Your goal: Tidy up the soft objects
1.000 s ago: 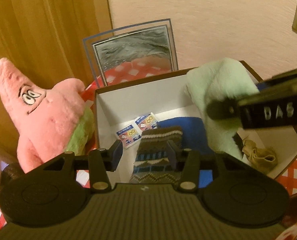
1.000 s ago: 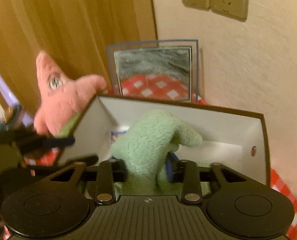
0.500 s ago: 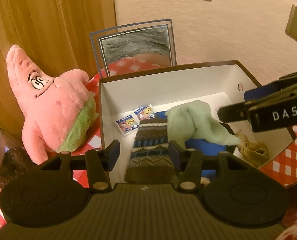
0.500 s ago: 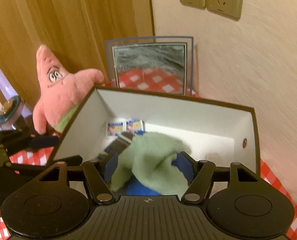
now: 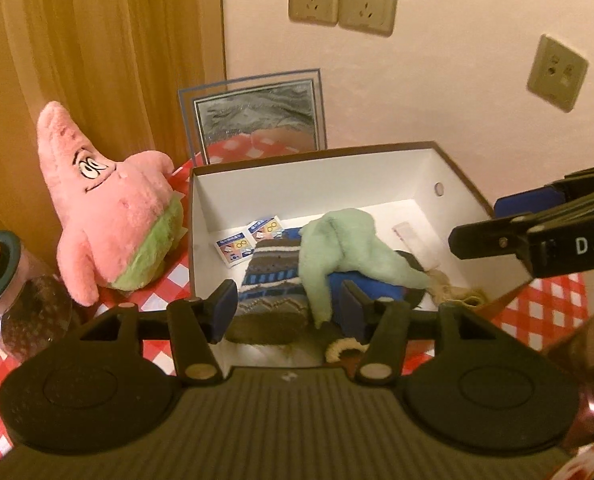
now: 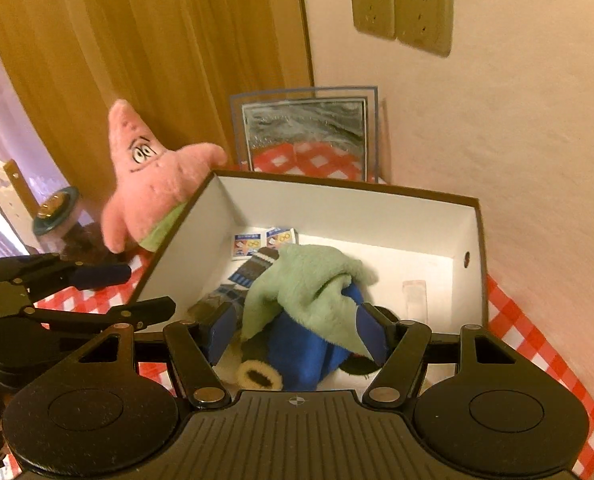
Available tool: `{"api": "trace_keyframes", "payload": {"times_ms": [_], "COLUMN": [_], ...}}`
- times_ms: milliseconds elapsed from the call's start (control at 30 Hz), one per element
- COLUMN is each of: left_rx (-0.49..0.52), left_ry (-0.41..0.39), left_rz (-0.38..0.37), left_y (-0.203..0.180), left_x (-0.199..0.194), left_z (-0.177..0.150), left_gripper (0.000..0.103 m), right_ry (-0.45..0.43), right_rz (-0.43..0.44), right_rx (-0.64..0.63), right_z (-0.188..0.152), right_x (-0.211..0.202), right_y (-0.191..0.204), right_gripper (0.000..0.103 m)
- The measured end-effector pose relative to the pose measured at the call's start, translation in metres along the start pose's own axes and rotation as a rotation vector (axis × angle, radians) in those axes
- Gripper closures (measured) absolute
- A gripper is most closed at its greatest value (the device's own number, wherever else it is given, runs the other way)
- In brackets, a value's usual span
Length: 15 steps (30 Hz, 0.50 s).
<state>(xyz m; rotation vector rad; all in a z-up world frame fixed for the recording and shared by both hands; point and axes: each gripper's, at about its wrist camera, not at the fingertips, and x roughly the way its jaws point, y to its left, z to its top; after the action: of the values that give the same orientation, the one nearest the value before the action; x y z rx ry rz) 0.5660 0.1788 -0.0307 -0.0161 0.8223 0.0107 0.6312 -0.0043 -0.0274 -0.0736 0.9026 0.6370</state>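
A brown box with white inside (image 5: 201,216) (image 6: 473,240) stands on the checked table. In it lie a pale green plush cloth (image 5: 337,248) (image 6: 309,276), a patterned knit sock (image 5: 273,276) (image 6: 253,268), a blue soft item (image 5: 377,284) (image 6: 301,344) and a beige cloth (image 5: 453,292). A pink star plush (image 5: 109,208) (image 6: 153,184) sits left of the box. My left gripper (image 5: 287,310) is open and empty above the box's near edge. My right gripper (image 6: 297,332) is open and empty over the green cloth; it shows in the left wrist view (image 5: 505,216).
A framed picture (image 5: 257,116) (image 6: 305,136) leans on the wall behind the box. A glass jar with a dark lid (image 5: 13,292) (image 6: 53,216) stands at the left. Two small packets (image 5: 249,240) lie in the box. Wall sockets (image 5: 341,4) are above.
My right gripper opened and let the green cloth fall into the box, then drew back and up. My left gripper also backed away from the box, staying open.
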Motion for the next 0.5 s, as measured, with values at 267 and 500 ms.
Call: {"api": "trace_keyframes", "payload": {"times_ms": [267,500], "left_rx": [-0.031,-0.042], "left_ry": [-0.048,-0.101], "left_rz": [-0.005,-0.002], "left_y": [-0.013,-0.025], "left_x": [-0.060,-0.123], "left_z": [-0.025,-0.064], "left_gripper": [0.048,0.043], "right_ry": [-0.068,-0.137], "right_rz": [0.018,0.058], "right_rx": [0.009,0.029], "right_z": [-0.034,-0.077], "right_x": [-0.062,-0.117], "right_y": [0.023,0.038], "right_gripper": [0.036,0.035]}}
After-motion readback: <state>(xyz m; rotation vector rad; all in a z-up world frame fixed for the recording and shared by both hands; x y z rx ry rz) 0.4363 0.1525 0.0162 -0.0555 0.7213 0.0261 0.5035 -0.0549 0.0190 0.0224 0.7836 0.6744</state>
